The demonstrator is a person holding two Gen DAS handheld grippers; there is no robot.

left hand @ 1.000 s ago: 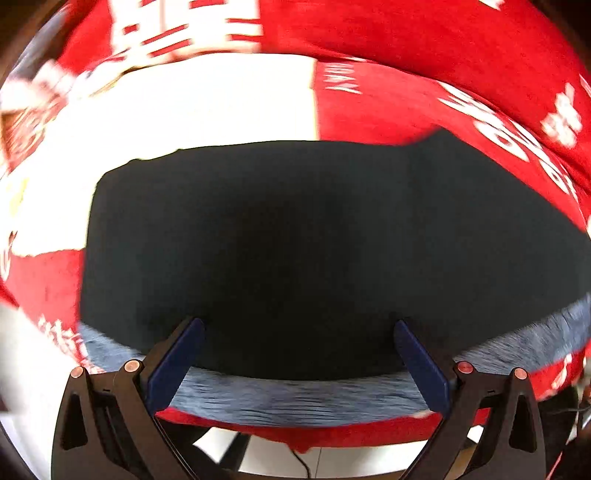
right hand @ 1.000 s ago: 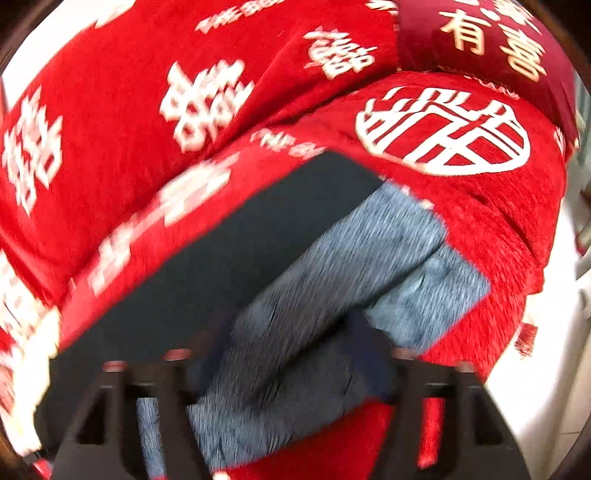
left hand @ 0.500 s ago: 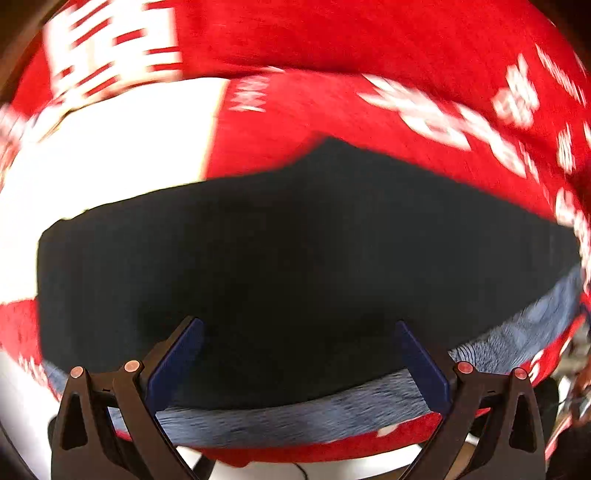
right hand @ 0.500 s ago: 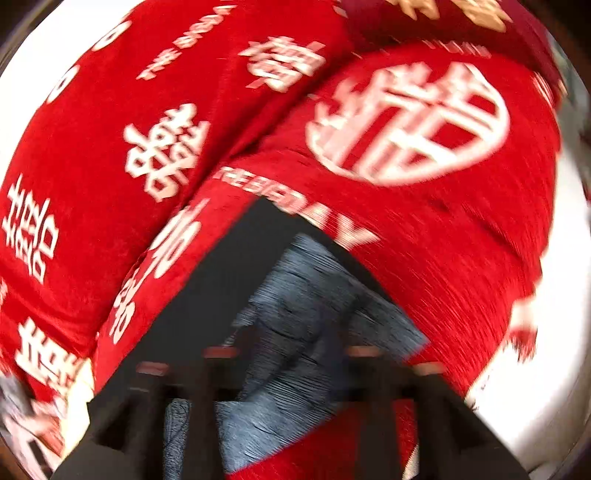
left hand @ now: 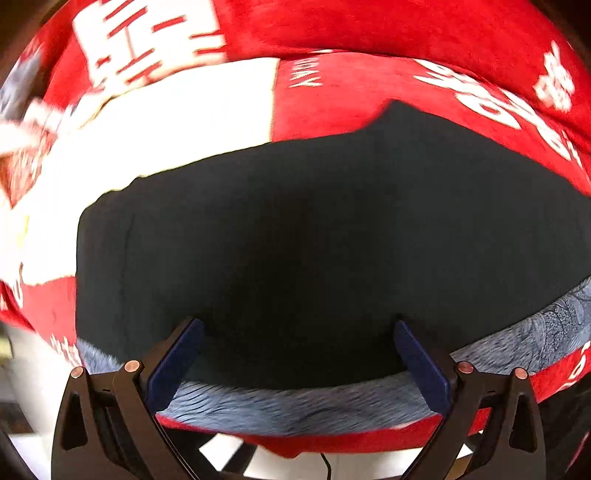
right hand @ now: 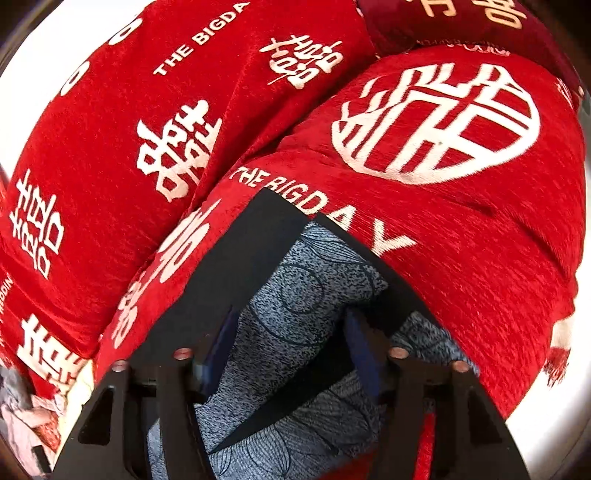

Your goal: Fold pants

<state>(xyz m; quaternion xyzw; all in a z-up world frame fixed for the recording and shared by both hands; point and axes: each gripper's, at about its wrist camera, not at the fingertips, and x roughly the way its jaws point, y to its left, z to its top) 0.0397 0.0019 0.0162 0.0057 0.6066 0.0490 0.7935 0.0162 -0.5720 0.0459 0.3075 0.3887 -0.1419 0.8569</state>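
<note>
The pants (left hand: 295,229) lie flat on the red cover, dark navy outside with a grey-blue patterned inner side (left hand: 303,406) showing along the near edge. My left gripper (left hand: 297,325) hovers over the dark cloth, open, with nothing pinched between its blue pads (left hand: 177,362). In the right wrist view the pants (right hand: 236,266) end in a turned-over grey patterned flap (right hand: 299,306). My right gripper (right hand: 291,328) has its jaws closing on a raised fold of that flap, and the fold fills the gap between both pads.
A red cover (right hand: 461,258) with white characters and "THE BIGDAY" lettering drapes the cushions under the pants. A white patch of the cover (left hand: 177,122) lies beyond the pants on the left. A dark red cushion (right hand: 461,22) sits at the far right.
My right gripper's jaws have narrowed from wide apart to close around the grey flap while moving in on it. My left gripper shifted sideways over the dark cloth and stayed open.
</note>
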